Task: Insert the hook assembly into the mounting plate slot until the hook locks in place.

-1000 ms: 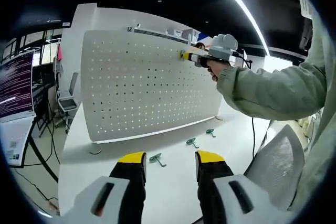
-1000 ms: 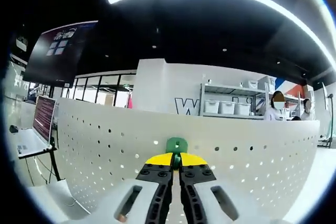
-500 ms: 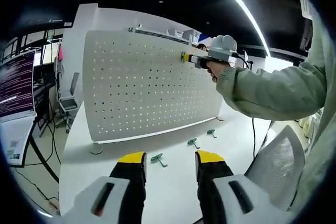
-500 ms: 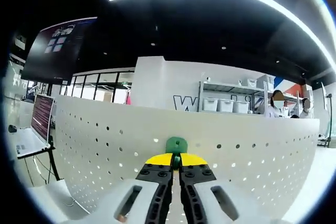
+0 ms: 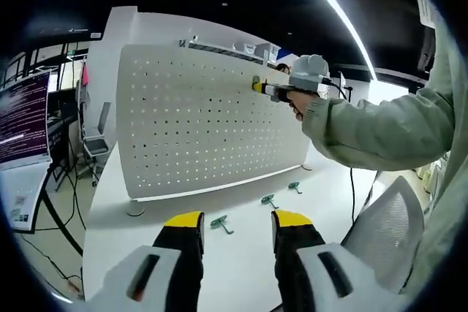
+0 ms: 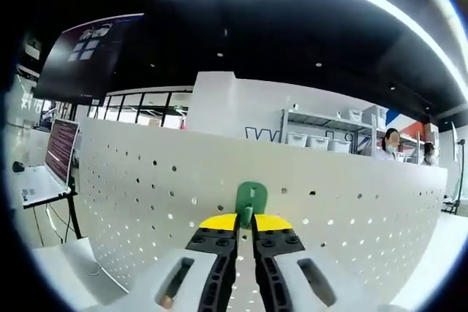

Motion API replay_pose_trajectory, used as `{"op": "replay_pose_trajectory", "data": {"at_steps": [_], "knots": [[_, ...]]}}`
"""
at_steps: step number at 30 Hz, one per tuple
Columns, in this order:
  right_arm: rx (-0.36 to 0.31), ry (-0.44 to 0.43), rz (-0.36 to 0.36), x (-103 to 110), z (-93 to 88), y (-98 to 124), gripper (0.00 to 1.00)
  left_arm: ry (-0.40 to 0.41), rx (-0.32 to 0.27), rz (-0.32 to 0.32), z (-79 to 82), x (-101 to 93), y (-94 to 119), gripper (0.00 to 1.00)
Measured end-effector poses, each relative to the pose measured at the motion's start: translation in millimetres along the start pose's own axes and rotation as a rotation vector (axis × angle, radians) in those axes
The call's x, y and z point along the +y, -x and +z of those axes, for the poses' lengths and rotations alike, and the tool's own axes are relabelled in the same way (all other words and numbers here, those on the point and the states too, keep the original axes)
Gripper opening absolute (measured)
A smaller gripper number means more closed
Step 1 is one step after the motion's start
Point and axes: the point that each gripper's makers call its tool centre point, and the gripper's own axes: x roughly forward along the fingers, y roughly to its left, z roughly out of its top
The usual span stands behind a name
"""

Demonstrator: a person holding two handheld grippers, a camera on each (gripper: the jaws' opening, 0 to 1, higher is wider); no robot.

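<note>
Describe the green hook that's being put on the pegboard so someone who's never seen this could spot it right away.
Start at the white pegboard standing upright on the white table. Near its top edge, the right claw is shut on a green hook, pressing it against the board's holes. Three other green hooks lie loose on the table in front of the board; this one is up at the board.

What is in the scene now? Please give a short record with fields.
board: white pegboard standing upright on a white table
right gripper: shut on a green hook, held against the board near its top edge
left gripper: open, holding nothing, low over the table
spare hooks: three green hooks lying on the table before the board
</note>
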Motion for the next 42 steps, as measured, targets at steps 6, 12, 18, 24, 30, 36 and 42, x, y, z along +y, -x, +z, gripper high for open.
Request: {"op": "replay_pose_trajectory", "data": {"at_steps": [6, 12, 18, 24, 30, 36, 42], "knots": [[0.031, -0.009, 0.019, 3, -12.6, 12, 0.12, 0.007, 0.0, 0.002, -1.3, -0.5, 2, 0.39], [0.076, -0.018, 0.065, 8, -31.7, 33, 0.16, 0.005, -0.005, -0.001, 0.0, -5.8, 3, 0.39], [0.124, -0.041, 0.083, 6, -50.9, 55, 0.2, -0.005, -0.007, -0.009, 1.1, -14.3, 5, 0.39], [0.175, -0.063, 0.114, 3, -69.2, 76, 0.26, -0.014, -0.009, -0.011, 2.1, -23.0, 7, 0.39], [0.209, -0.075, 0.168, 10, -77.2, 106, 0.3, -0.025, -0.018, 0.001, 5.1, -29.1, 9, 0.39], [0.237, -0.095, 0.222, 14, -84.7, 136, 0.35, -0.032, -0.029, 0.023, 7.5, -36.2, 9, 0.39], [0.267, -0.121, 0.255, 11, -86.1, 162, 0.38, -0.037, -0.038, 0.037, 7.3, -44.2, 9, 0.39]]}}
